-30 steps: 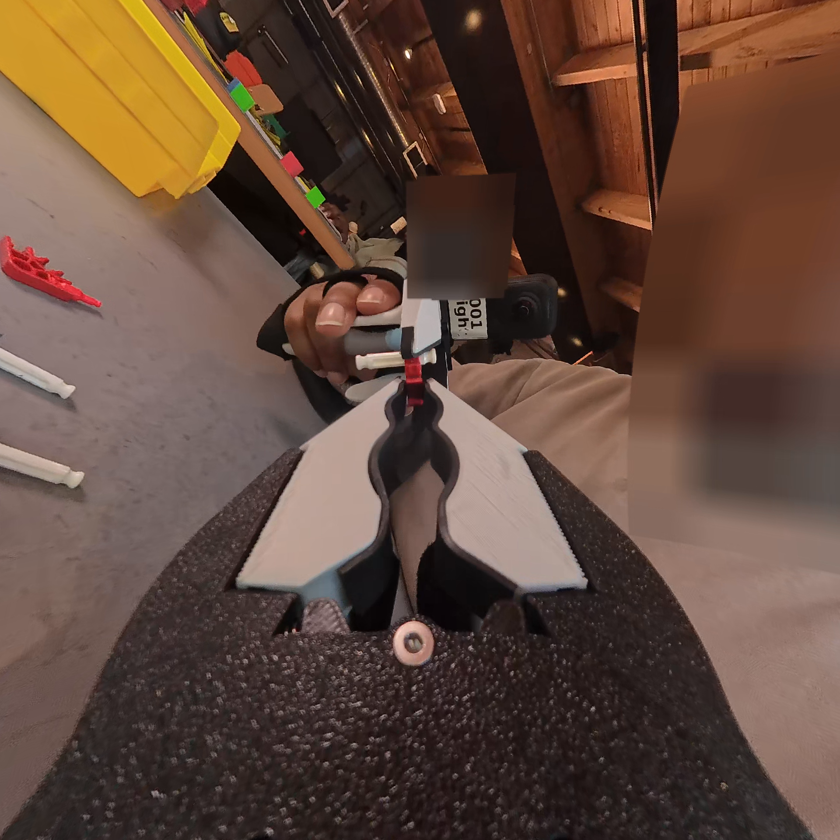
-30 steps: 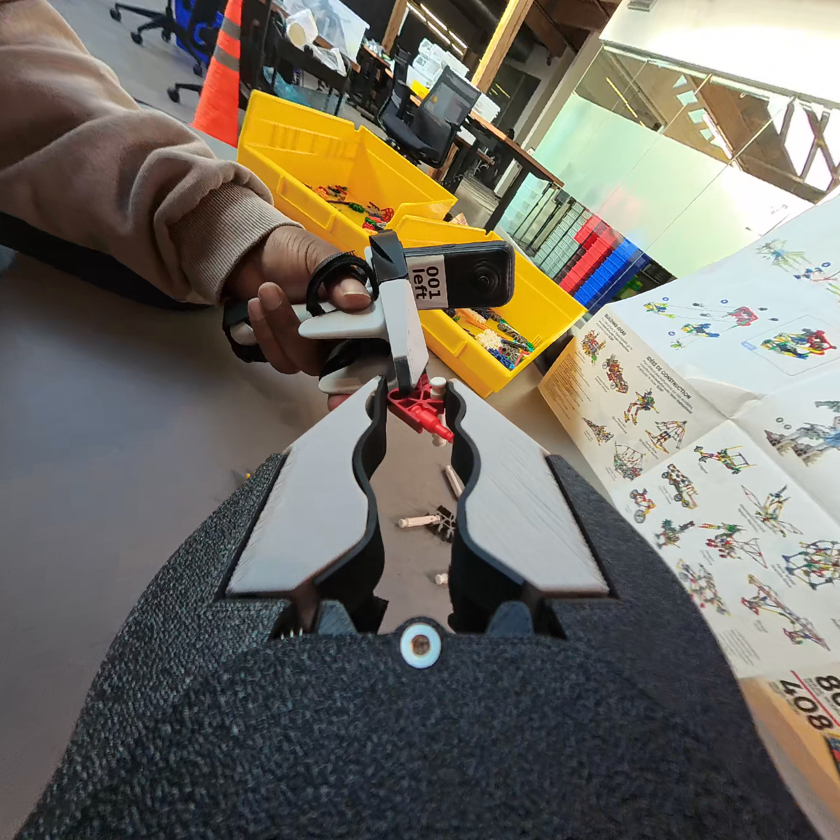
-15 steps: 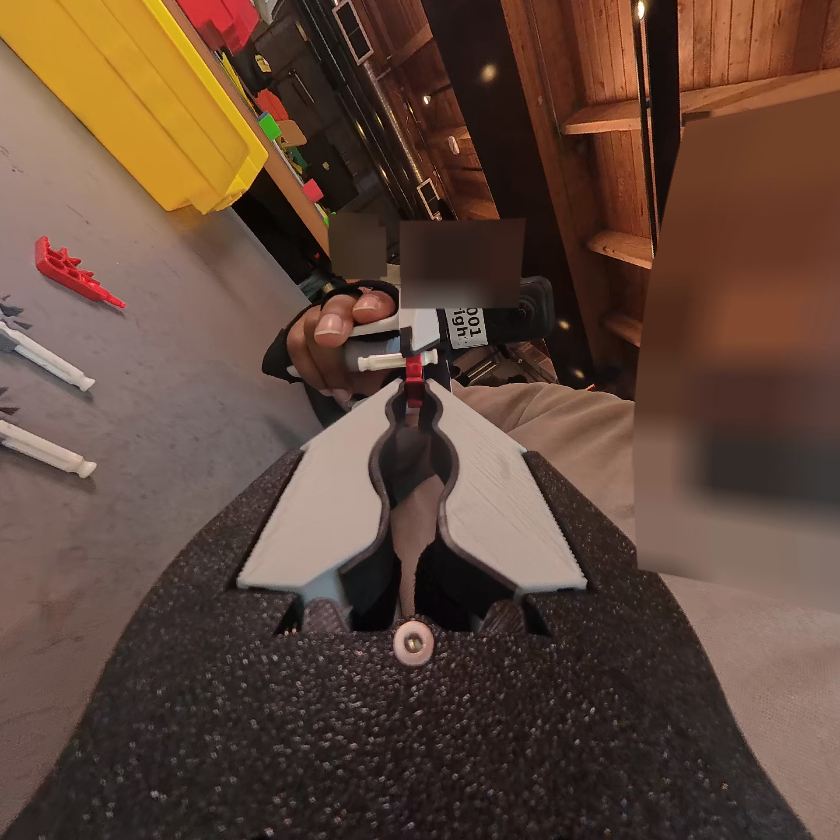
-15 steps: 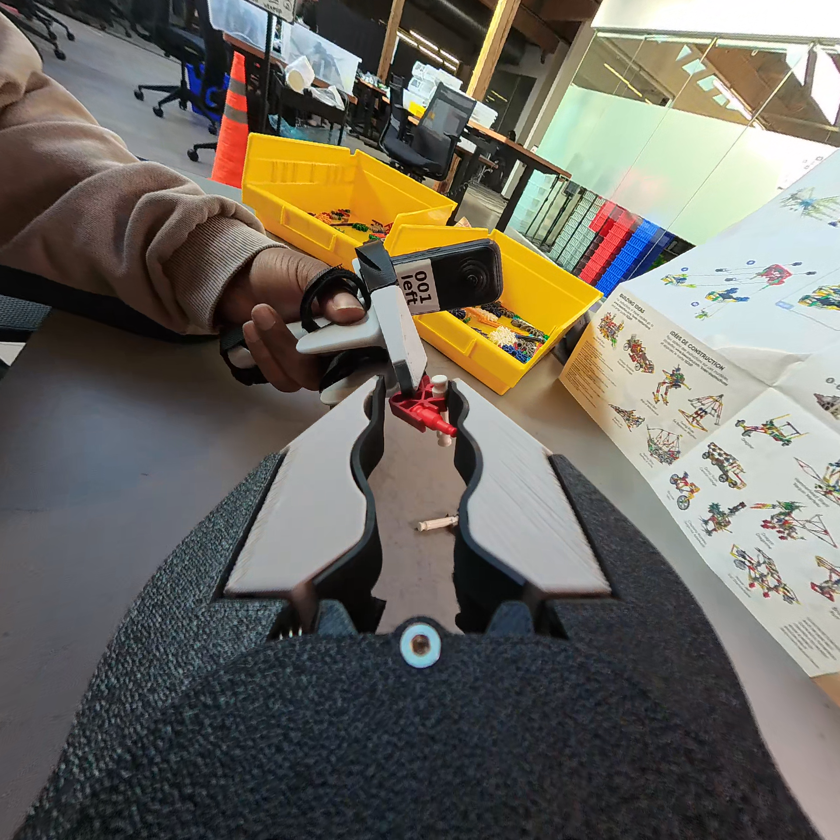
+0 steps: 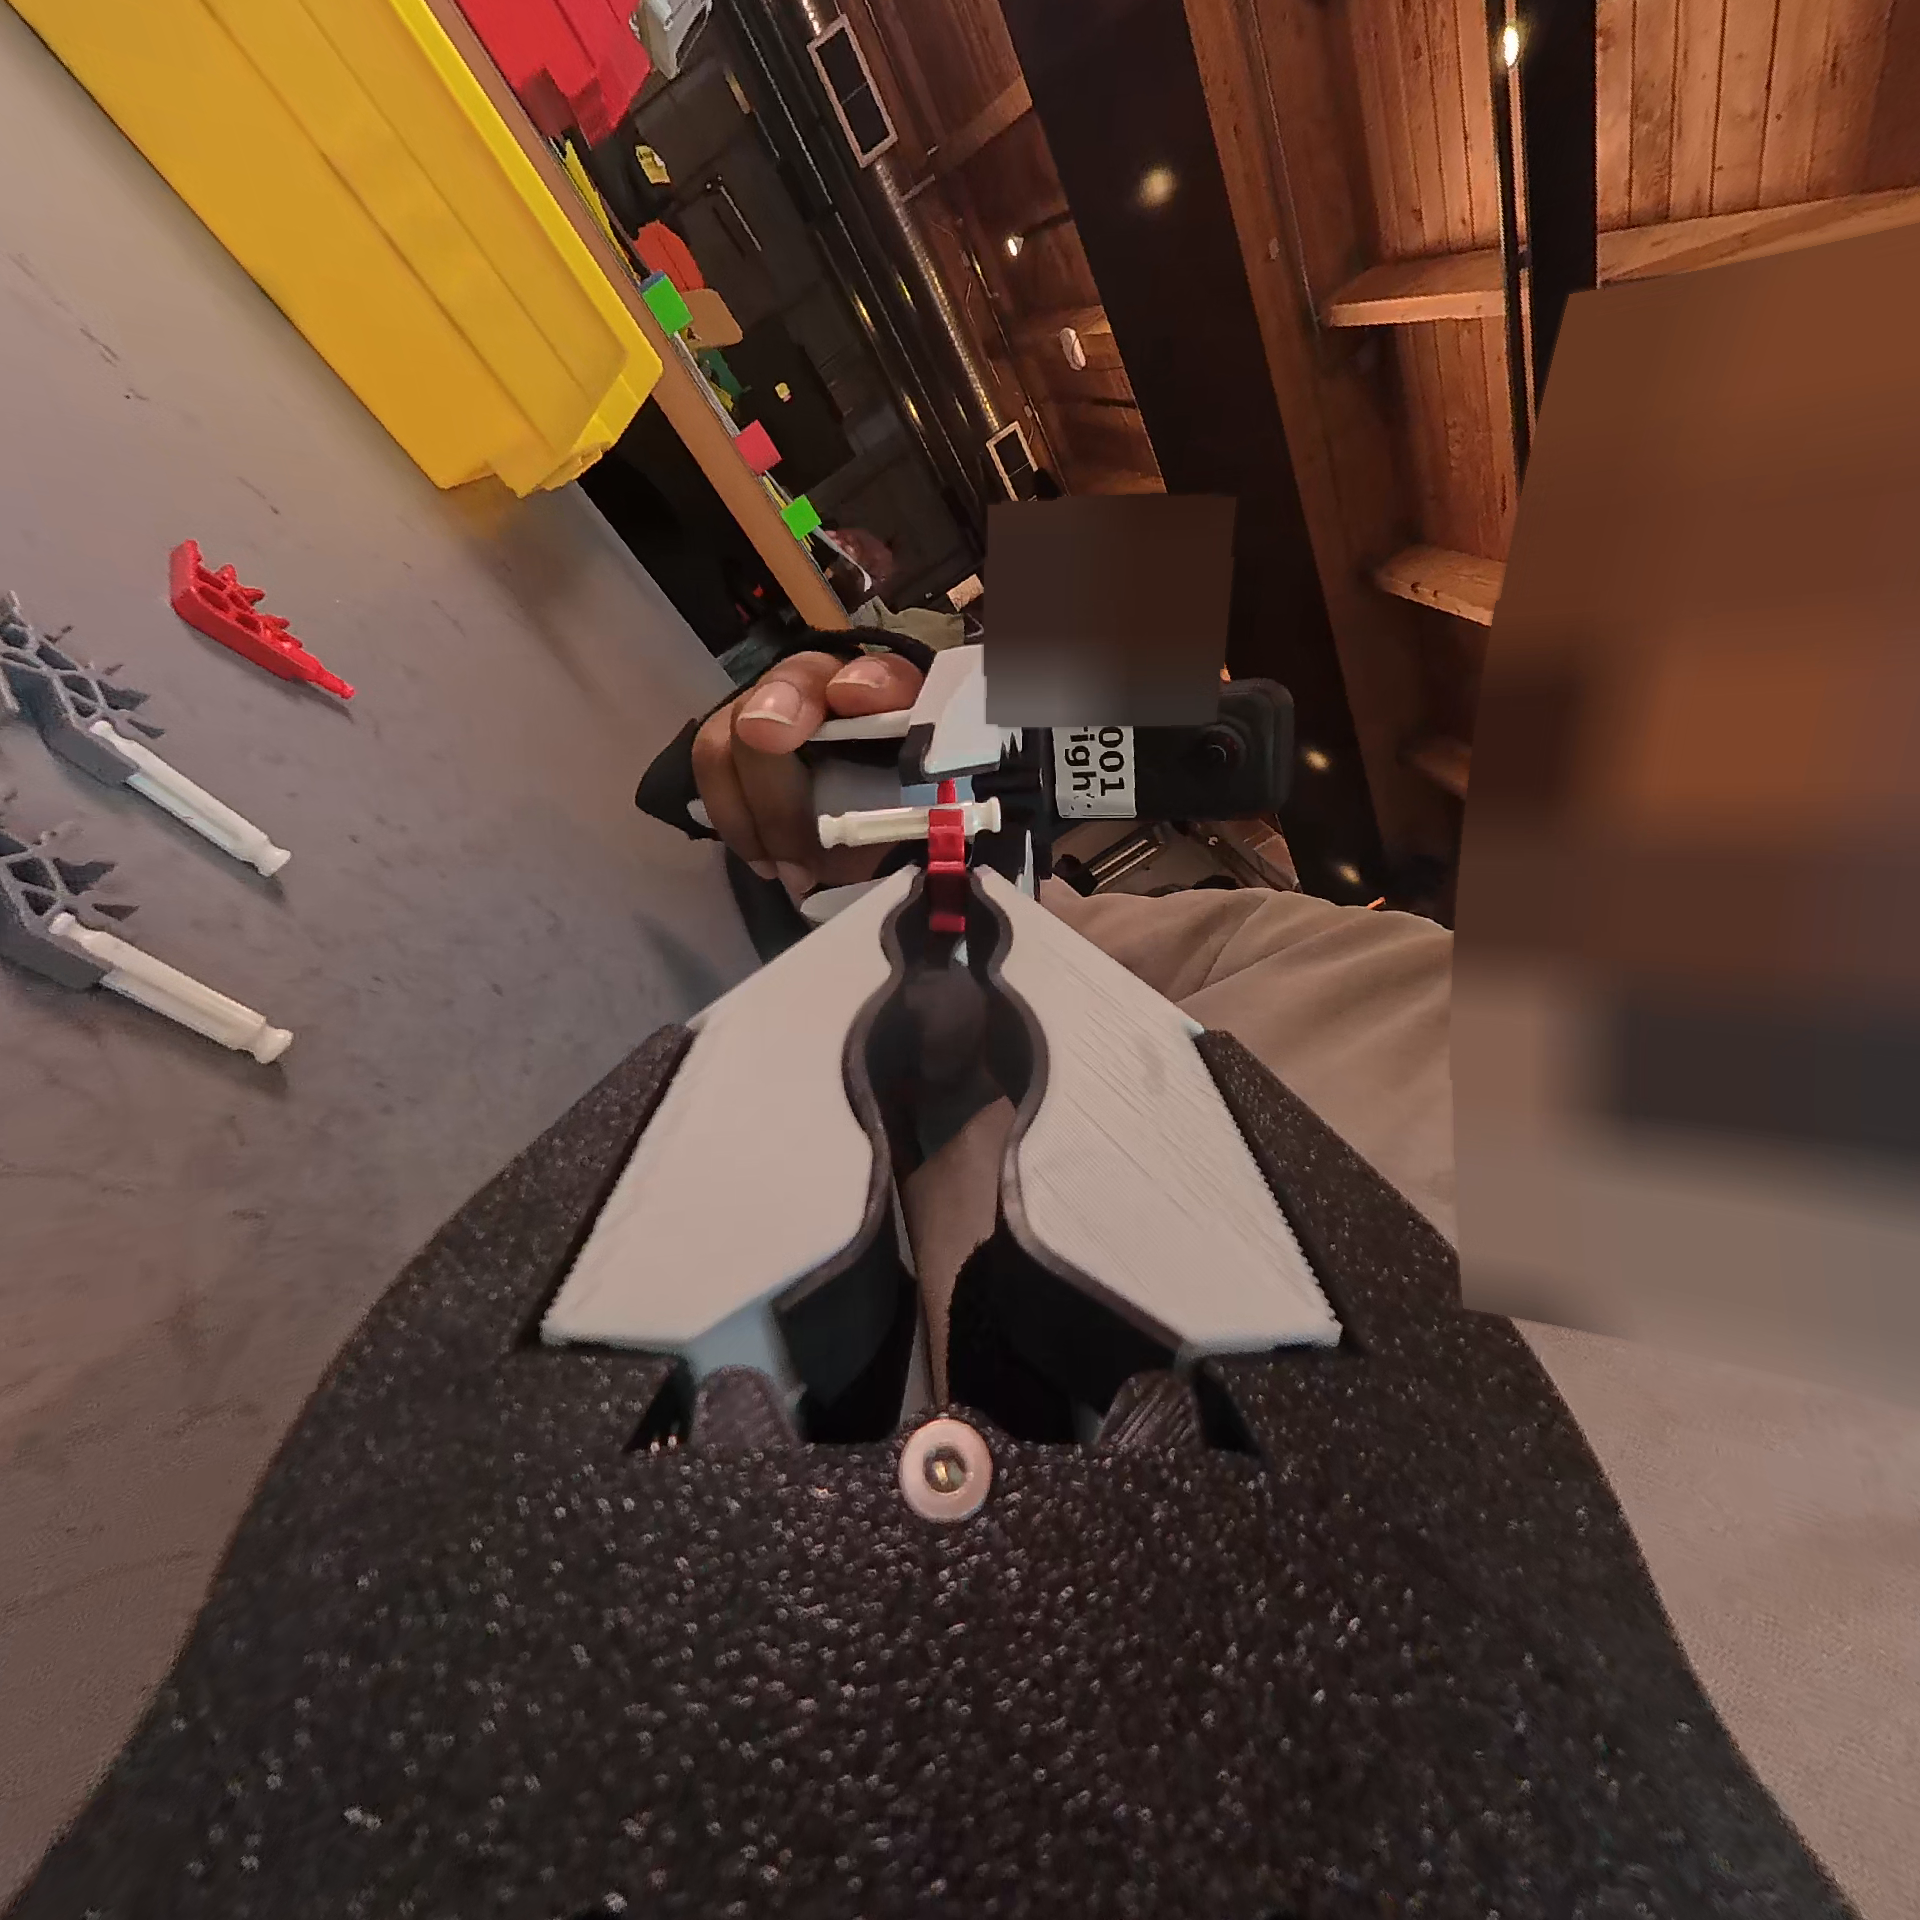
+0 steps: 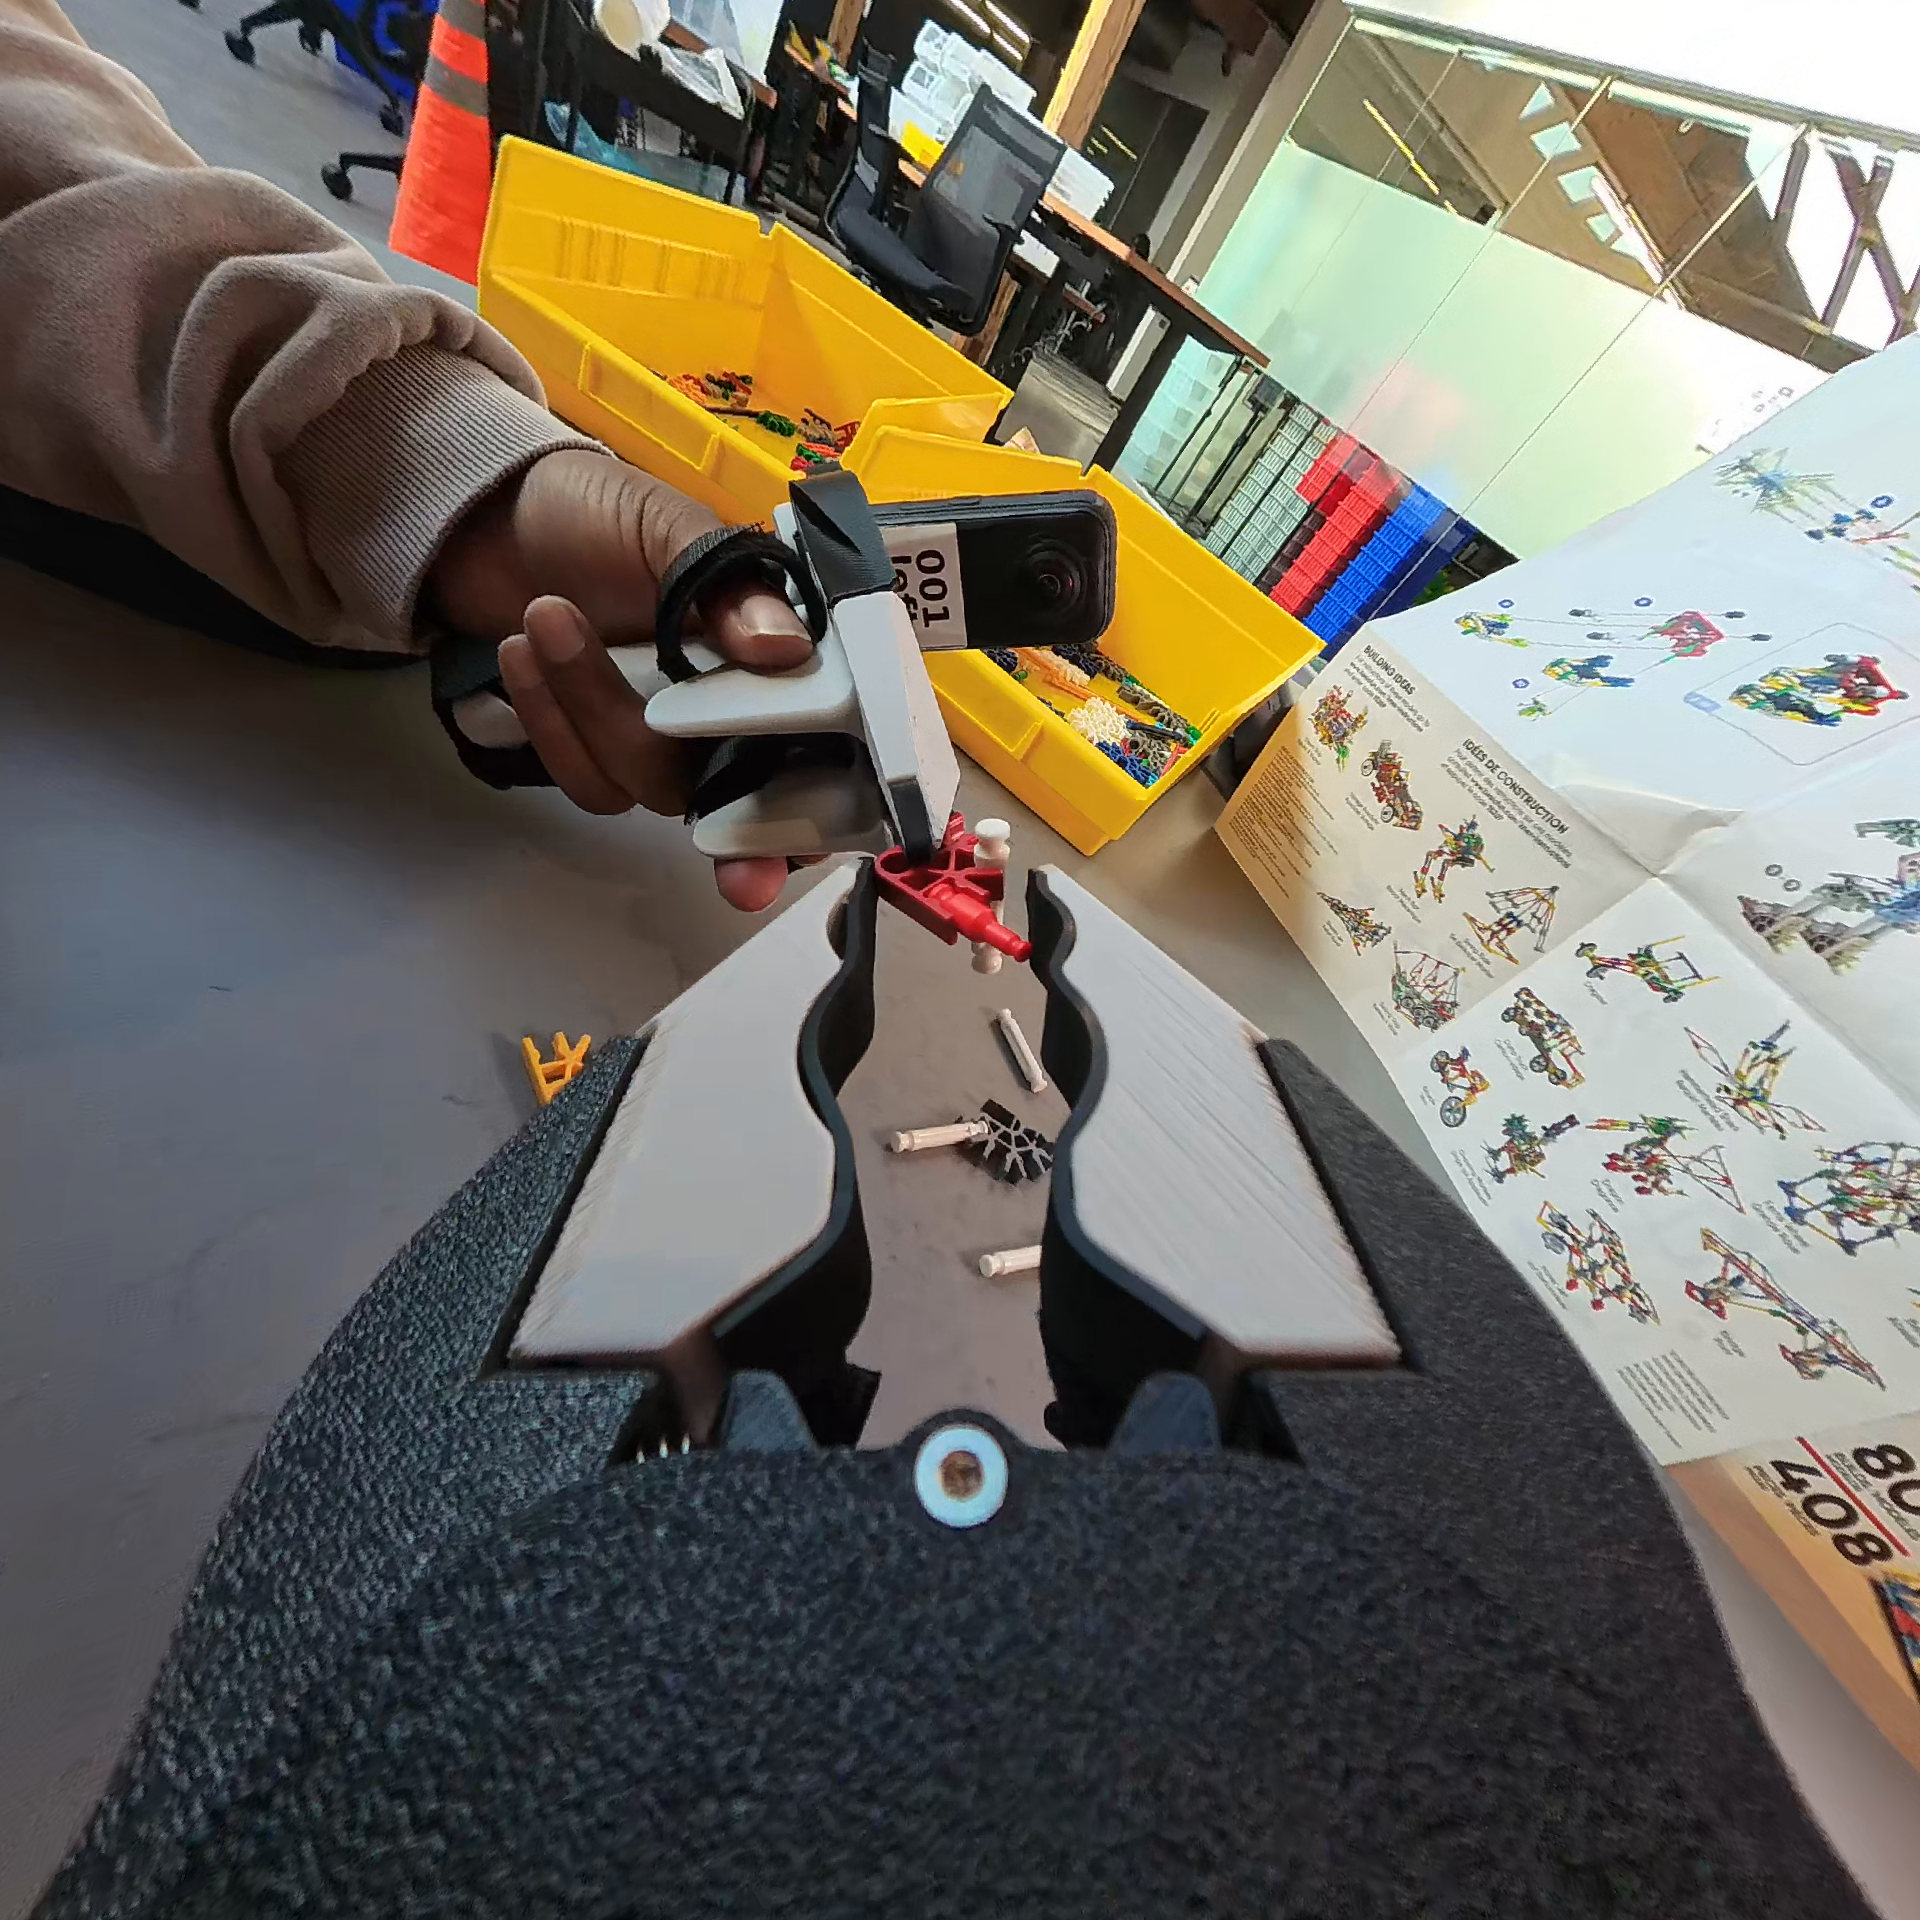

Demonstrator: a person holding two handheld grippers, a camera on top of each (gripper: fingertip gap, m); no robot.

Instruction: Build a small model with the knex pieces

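Observation:
My left gripper (image 5: 945, 883) is shut on a small red connector (image 5: 945, 868) and holds it above the grey table (image 6: 260, 935). A white rod (image 5: 883, 828) is clipped across the connector's far end. In the right wrist view the left gripper (image 6: 920, 831) pinches the red connector (image 6: 935, 883) from above, with the white rod (image 6: 989, 862) upright beside it. My right gripper (image 6: 945, 904) is open, its fingertips on either side of the red piece. The red stub's tip sits at the right finger's inner face. In the left wrist view the right gripper (image 5: 940, 774) faces me, held by a hand.
Two yellow bins (image 6: 727, 343) (image 6: 1143, 675) with small parts stand at the back. A folded picture sheet (image 6: 1662, 935) lies on the right. A black connector with a rod (image 6: 1008, 1143), a yellow connector (image 6: 551, 1065), a red piece (image 5: 249, 623) and grey connectors with rods (image 5: 135, 758) lie loose. Left and right tips are no more than a few centimetres apart. The red piece (image 5: 249, 623) is about equally far from each gripper, around 15 cm.
Both grippers stay together at the red connector. The pair has shifted a little over the table, so more loose pieces show. The left stays shut and the right stays open.

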